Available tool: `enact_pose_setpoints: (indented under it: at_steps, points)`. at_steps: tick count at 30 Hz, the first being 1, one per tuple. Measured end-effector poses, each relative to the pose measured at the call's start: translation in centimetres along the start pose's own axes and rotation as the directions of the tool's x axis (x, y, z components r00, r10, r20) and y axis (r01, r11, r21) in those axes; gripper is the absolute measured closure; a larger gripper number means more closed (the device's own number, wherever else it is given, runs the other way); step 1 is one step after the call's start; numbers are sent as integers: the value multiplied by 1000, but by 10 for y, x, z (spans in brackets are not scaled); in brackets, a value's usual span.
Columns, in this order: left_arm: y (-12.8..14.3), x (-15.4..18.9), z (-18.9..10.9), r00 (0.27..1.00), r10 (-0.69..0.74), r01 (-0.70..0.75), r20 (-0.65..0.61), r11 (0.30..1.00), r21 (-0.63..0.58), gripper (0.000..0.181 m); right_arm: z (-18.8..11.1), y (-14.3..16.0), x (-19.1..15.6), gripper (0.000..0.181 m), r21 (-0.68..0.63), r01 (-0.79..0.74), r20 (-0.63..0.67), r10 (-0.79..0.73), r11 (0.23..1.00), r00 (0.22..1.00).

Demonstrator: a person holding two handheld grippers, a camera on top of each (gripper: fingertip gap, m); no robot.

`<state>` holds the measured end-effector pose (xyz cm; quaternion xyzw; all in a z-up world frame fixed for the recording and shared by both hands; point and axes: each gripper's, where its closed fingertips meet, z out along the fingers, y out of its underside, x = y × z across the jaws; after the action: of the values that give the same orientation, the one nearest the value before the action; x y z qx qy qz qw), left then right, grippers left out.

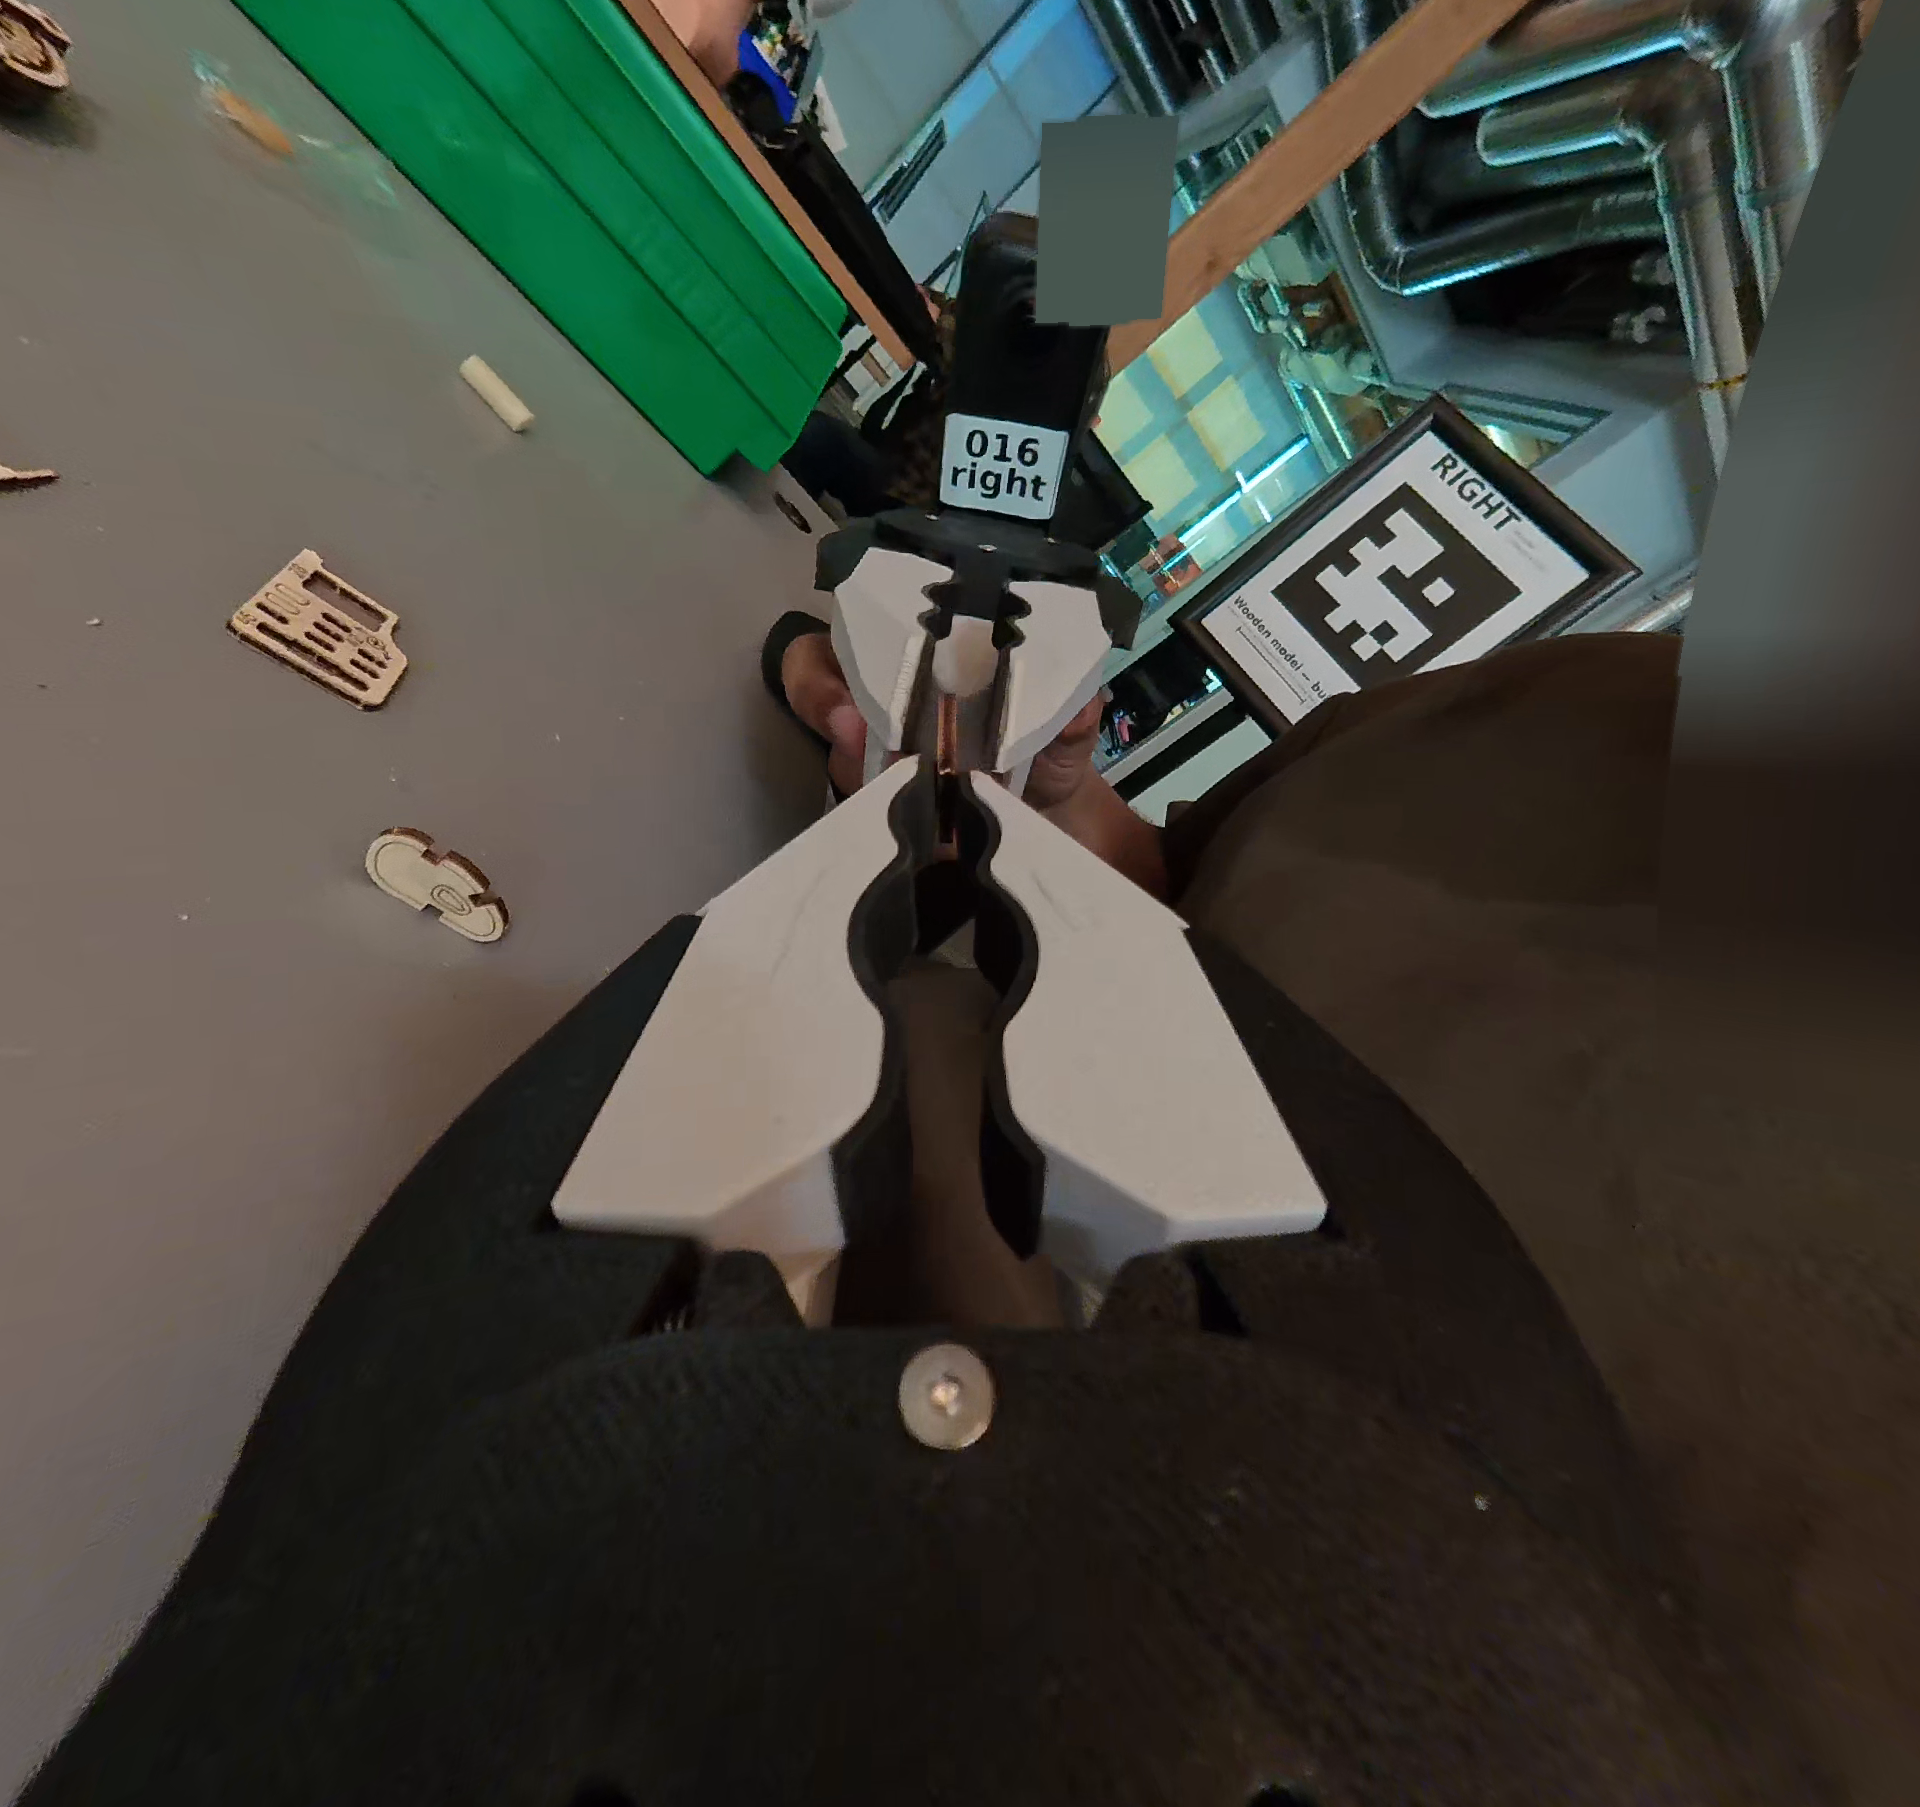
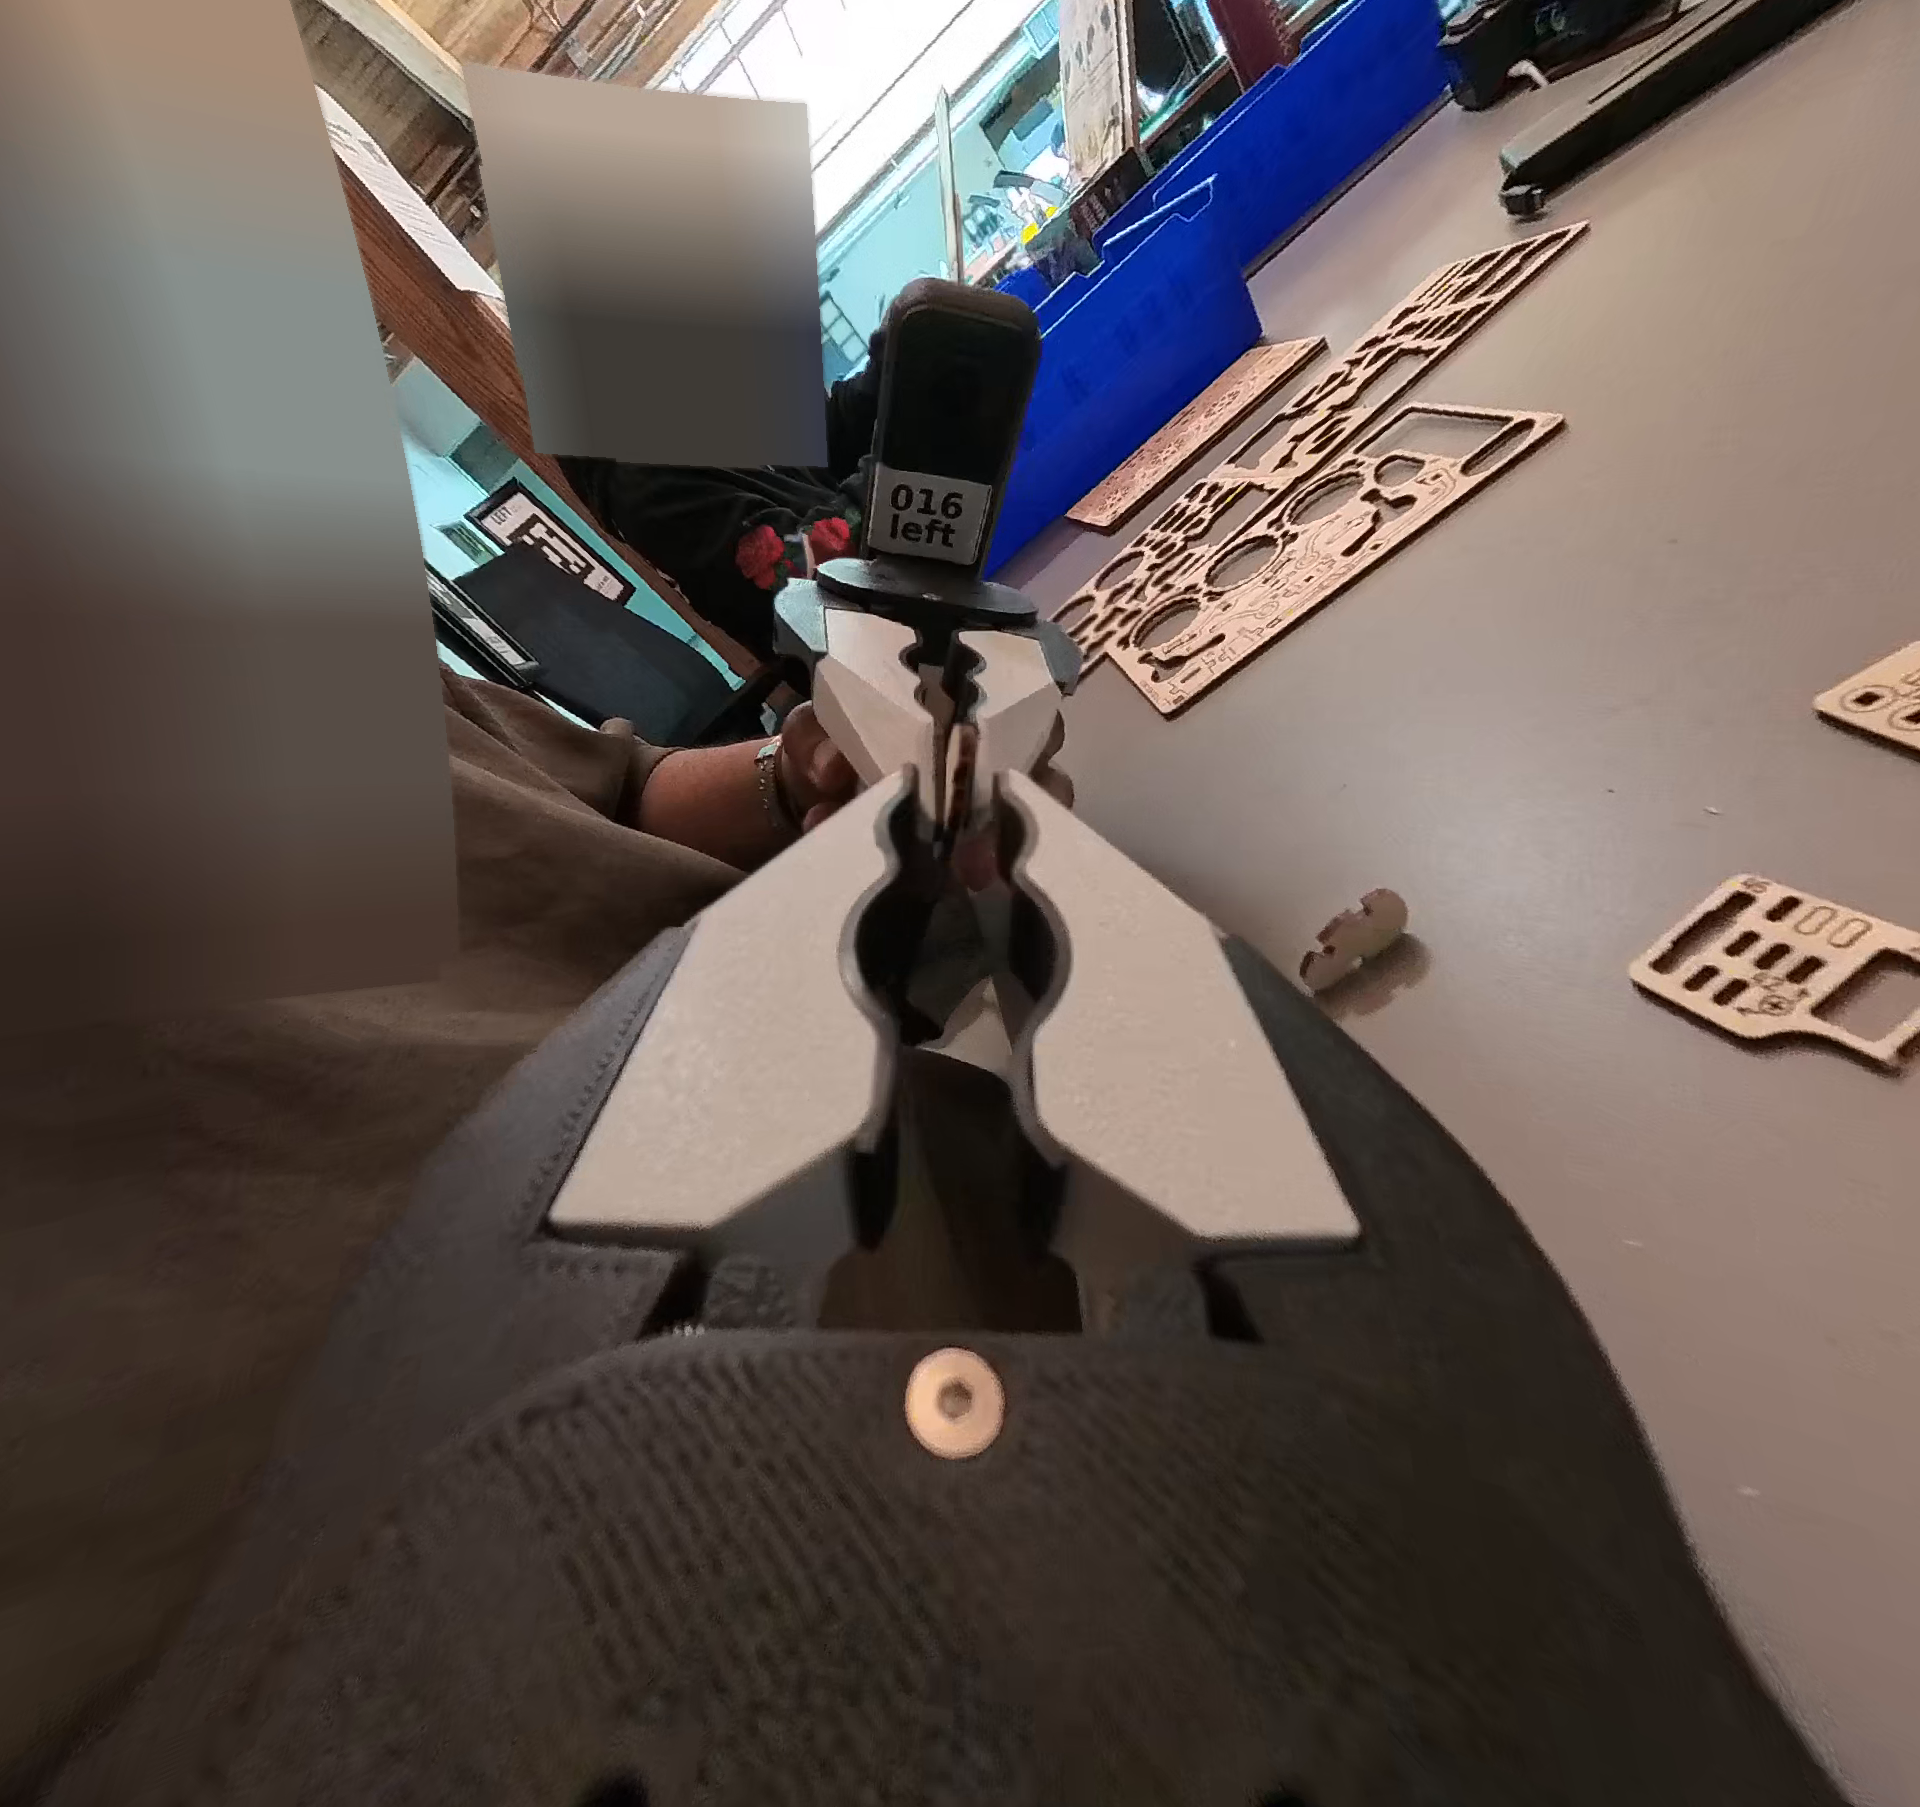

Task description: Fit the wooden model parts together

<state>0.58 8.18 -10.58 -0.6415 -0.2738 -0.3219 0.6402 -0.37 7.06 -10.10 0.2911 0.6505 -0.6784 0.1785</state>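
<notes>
We have both grippers raised off the grey table (image 1: 582,677) and facing each other tip to tip. Our left gripper (image 1: 948,793) has its white fingers (image 1: 790,988) pinched in on a thin wooden part (image 1: 948,812) held edge-on, only a sliver of it showing between the tips. Straight across, our right gripper (image 1: 961,718) meets it, fingers drawn in on its own thin piece, with a small white peg (image 1: 961,661) sitting in the slot just behind; a hand (image 1: 831,697) wraps its handle. From the right wrist view the same meeting: right gripper (image 2: 951,822) closed around a thin wooden piece (image 2: 964,770), left gripper (image 2: 940,734) opposite, the two wooden edges touching or very nearly so, and we cannot tell whether they are interlocked. Down on the table, a slotted wooden plate (image 1: 320,631) lies flat well to the side, a rounded notched piece (image 1: 436,884) nearer us, and a short white stick (image 1: 497,392) close to the green bin (image 1: 520,157). On the other side we see the big cut-out sheets (image 2: 1330,531) lying flat near the blue bins (image 2: 1195,303), with a smaller panel (image 2: 1195,427) beside them, and another small sheet corner (image 2: 1875,697) at the frame edge.
</notes>
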Motion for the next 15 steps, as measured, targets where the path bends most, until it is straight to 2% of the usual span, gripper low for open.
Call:
enact_pose_setpoints:
  at_steps: [10,15]
  points:
    - [-3,-5,-1,999,10,-10,34,1000,19,181,0,-1,5,180,10,56,-43,-56,998,998]
    - [-3,-3,0,1000,-10,10,14,1000,27,181,-2,-1,9,170,17,4,-27,-3,1000,1000]
